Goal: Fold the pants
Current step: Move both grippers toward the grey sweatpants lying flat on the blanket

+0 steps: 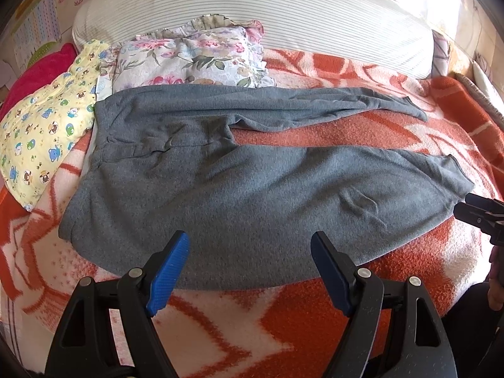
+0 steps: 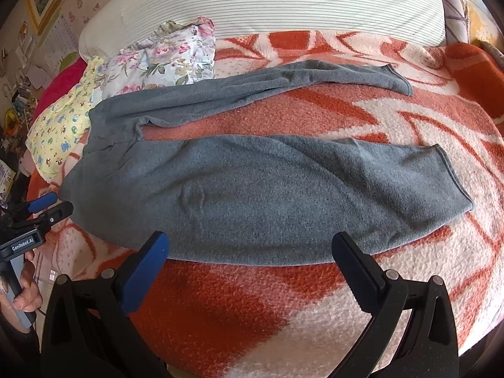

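Folding has not begun, as far as we can judge: the grey fleece pants [image 1: 252, 195] lie flat and full length on the orange-and-cream patterned blanket [image 1: 239, 324], waistband toward 9 o'clock and both legs running out toward 3 o'clock, spread apart in a narrow V. We hold the left gripper [image 1: 250, 272] with its jaws wide and empty, just over the near edge of the seat at 6 o'clock. Our right gripper [image 2: 250, 271] is likewise spread wide, holding nothing, above the near leg's lower edge. Behind the waistband, at 11 o'clock, sit a floral pillow [image 1: 192, 60] and a yellow cartoon-print cloth [image 1: 44, 132]. Everything is left: laying one leg onto the other, then folding lengthwise.
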{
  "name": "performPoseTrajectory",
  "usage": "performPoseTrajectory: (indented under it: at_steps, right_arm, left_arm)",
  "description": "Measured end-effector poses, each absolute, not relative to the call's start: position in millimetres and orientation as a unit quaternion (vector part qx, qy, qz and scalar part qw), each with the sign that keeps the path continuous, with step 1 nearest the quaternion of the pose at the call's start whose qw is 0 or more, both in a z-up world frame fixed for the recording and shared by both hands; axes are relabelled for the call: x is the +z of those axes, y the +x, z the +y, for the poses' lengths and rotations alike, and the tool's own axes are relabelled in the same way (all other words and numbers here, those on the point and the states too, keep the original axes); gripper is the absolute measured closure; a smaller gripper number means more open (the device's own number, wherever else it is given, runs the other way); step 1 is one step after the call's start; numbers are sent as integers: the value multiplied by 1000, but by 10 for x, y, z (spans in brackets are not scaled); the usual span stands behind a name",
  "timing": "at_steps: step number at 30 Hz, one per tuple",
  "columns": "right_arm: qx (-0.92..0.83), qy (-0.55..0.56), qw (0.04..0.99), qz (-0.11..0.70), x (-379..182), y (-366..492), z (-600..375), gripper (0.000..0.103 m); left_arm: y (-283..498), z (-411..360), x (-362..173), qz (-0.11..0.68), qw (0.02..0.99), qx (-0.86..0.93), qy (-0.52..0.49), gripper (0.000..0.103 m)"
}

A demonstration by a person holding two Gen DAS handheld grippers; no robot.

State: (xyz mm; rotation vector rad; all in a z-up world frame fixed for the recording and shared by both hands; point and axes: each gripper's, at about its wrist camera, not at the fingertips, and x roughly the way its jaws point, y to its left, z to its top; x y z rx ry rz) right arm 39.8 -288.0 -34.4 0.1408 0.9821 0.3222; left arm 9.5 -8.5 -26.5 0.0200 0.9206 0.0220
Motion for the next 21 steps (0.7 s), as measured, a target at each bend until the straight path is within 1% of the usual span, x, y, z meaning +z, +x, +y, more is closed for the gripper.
performPoseTrajectory:
  at_steps: [21]
  right_arm:
    - [153, 71, 867, 470, -367, 401, -2886, 0]
  left_arm:
    - [183, -149, -355, 460, 888, -6, 8, 23]
